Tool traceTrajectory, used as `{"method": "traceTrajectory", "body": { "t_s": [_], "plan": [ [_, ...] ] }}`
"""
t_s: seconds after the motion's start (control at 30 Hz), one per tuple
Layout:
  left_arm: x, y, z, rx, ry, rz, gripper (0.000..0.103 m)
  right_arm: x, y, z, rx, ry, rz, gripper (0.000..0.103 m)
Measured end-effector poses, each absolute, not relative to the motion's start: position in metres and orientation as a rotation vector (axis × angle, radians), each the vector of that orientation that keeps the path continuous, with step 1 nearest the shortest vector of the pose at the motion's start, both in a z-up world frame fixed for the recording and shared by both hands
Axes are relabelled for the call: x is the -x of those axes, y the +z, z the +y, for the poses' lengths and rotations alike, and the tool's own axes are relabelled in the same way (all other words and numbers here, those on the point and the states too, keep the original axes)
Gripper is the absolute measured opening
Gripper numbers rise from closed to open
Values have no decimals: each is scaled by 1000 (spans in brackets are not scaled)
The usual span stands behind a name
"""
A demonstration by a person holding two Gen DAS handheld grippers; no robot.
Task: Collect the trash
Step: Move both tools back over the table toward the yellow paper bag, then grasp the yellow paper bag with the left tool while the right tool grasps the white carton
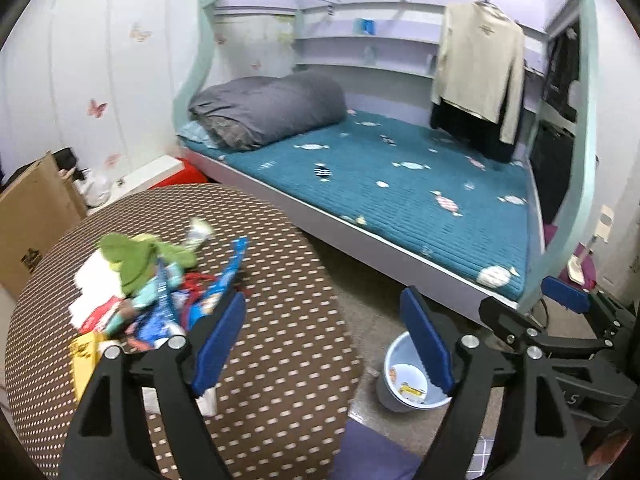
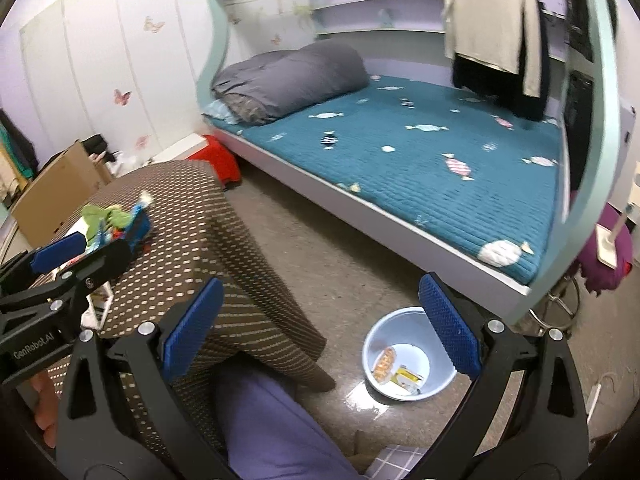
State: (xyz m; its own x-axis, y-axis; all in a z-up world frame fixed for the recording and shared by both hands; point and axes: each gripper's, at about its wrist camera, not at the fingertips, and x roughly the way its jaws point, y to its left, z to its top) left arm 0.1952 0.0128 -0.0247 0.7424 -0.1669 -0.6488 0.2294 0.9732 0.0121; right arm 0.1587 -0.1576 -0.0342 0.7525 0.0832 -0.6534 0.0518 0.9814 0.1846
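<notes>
A heap of trash (image 1: 160,292), made of blue snack wrappers, white paper, a yellow packet and a green cloth, lies on the round table (image 1: 280,280) with its brown dotted cover. My left gripper (image 1: 322,300) hangs open above the table's right edge, right of the heap, with nothing between its blue pads. A pale blue bin (image 2: 384,320) stands on the floor beside the table and holds a few wrappers. My right gripper (image 2: 322,284) is open and empty above the floor, with the bin below its right finger. The bin (image 1: 394,350) also shows in the left wrist view.
A bed (image 1: 400,200) with a teal mattress and a grey duvet fills the far side. Clothes (image 1: 480,68) hang over its right end. A cardboard box (image 1: 32,216) and a red item (image 1: 188,174) sit at the left wall. A person's purple-clad leg (image 2: 272,424) is below the grippers.
</notes>
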Motion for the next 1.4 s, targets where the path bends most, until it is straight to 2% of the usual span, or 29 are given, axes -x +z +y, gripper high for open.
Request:
{"method": "traceTrajectory", "body": {
  "t_s": [0.9,1.4],
  "plan": [
    [-167,-50,189,140,191,789,81,-183,-41,-34,-51,281,776,96],
    [-197,-89,203,214,186,907,83,-196,-51,-7,-7,310,819,96]
  ]
}}
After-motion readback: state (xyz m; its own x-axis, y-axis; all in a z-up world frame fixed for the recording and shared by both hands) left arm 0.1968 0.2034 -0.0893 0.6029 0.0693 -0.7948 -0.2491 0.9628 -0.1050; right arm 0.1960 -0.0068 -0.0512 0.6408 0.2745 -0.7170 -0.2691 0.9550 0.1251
